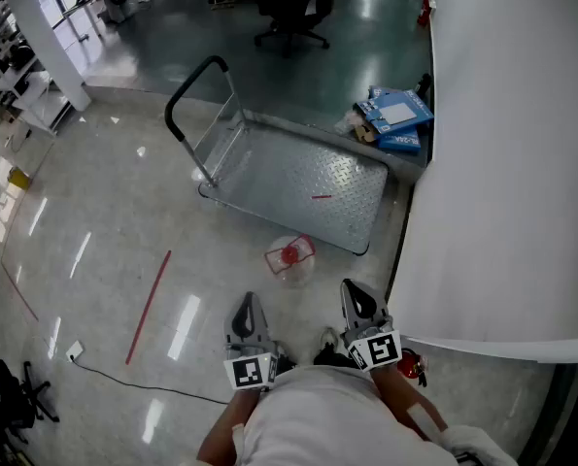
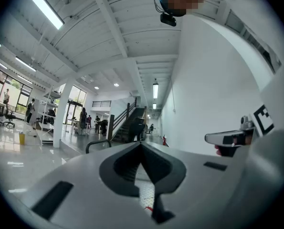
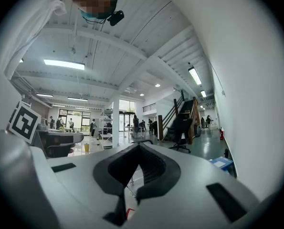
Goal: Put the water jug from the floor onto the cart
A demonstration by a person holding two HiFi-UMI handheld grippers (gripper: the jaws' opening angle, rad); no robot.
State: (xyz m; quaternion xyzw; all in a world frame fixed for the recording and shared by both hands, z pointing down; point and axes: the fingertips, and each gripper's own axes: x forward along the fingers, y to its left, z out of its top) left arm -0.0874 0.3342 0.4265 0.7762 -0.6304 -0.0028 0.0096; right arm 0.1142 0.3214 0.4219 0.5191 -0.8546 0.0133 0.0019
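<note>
- Two hand-held grippers, the left and the right, are held level close to the person's body. Both have their jaws closed on nothing, so the pickup seems not yet begun.
- The water jug stands on the floor just beside the cart, ahead of both grippers and untouched. That likely keeps the lift short.
- The cart's handle is at the far end, which leaves the near edge free for loading.
- The floor is glossy, with a white wall on the right, blue boxes by the cart and an office chair beyond.
</note>
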